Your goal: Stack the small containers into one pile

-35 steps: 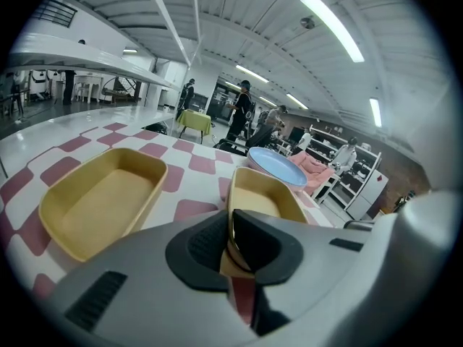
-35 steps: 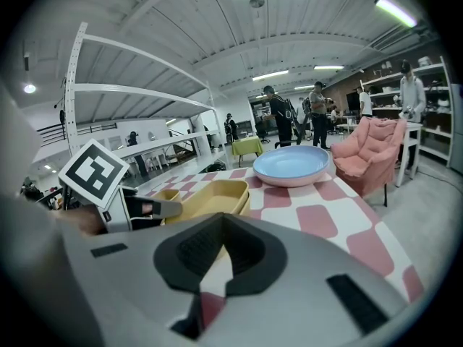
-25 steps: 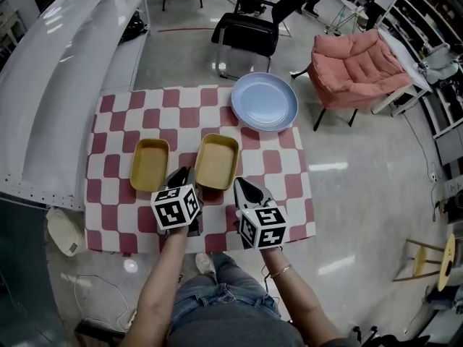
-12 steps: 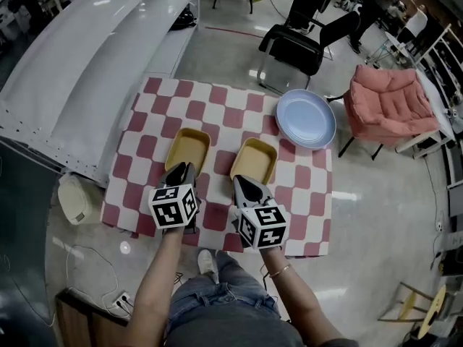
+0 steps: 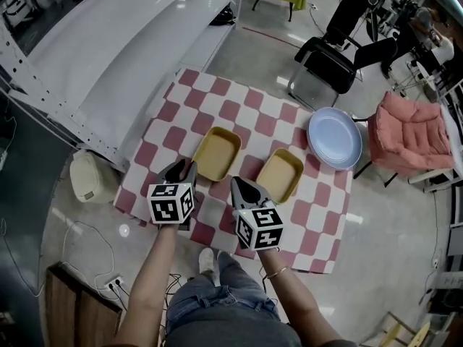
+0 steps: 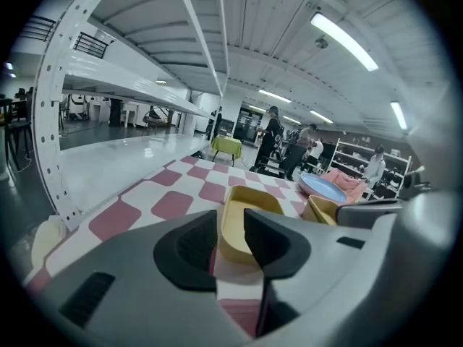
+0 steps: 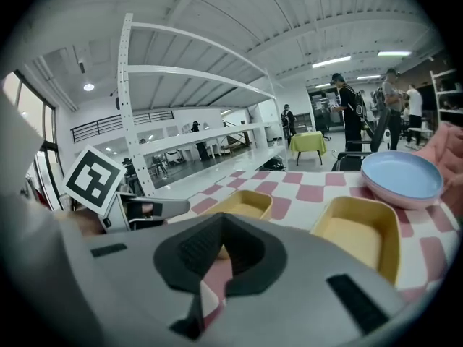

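- two small containers stand side by side and apart on the checkered counter (image 5: pixel 239 110); judged from this, no stacking has begun.
- the left container (image 5: pixel 217 154) lies just ahead of the left gripper (image 5: pixel 180 170), slightly to its right; its long axis runs away from the person, roughly along the fingers' line.
- the left fingers (image 6: pixel 271 244) have just been opening and stand apart, with nothing between them.
- the right container (image 5: pixel 281 176) lies ahead and to the right of the right gripper (image 5: pixel 244 188), whose fingers (image 7: pixel 251 254) meet at the tips and hold nothing.
- each gripper is nearer the container on its own side.
- both containers are shallow, rectangular, round-cornered, mustard yellow and empty.
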`<action>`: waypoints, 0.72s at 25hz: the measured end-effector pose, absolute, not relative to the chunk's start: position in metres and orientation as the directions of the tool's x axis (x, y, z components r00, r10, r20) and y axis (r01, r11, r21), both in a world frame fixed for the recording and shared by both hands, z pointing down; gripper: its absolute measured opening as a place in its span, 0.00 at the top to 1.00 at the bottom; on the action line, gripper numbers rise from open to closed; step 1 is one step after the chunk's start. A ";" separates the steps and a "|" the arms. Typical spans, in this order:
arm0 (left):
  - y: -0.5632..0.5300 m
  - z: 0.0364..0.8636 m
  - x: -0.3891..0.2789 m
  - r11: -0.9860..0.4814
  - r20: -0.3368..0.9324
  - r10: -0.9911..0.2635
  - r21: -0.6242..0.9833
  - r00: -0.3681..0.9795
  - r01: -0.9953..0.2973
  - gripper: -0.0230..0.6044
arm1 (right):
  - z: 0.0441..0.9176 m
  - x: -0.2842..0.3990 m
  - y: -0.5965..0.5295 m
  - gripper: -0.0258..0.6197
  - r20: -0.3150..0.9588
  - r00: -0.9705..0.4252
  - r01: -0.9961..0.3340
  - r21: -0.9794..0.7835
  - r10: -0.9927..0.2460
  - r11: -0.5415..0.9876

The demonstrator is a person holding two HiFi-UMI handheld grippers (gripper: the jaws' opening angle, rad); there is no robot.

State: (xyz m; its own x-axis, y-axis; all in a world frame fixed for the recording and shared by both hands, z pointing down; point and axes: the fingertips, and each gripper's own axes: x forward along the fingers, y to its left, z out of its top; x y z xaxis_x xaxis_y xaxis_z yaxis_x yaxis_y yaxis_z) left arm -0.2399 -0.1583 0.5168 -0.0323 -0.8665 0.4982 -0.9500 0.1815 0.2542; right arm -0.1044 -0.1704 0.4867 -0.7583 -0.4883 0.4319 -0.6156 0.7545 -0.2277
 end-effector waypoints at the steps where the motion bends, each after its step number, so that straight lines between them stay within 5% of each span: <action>1: -0.158 0.520 -0.242 0.182 0.504 -0.863 0.253 -0.031 -0.950 0.75 | 0.489 -0.107 -0.170 0.94 0.435 -0.761 -0.611 -0.229 -0.482 0.758; 18: -0.192 0.561 -0.246 0.169 0.568 -0.823 0.264 0.012 -0.950 0.73 | 0.519 -0.125 -0.180 0.94 0.479 -0.767 -0.585 -0.248 -0.428 0.772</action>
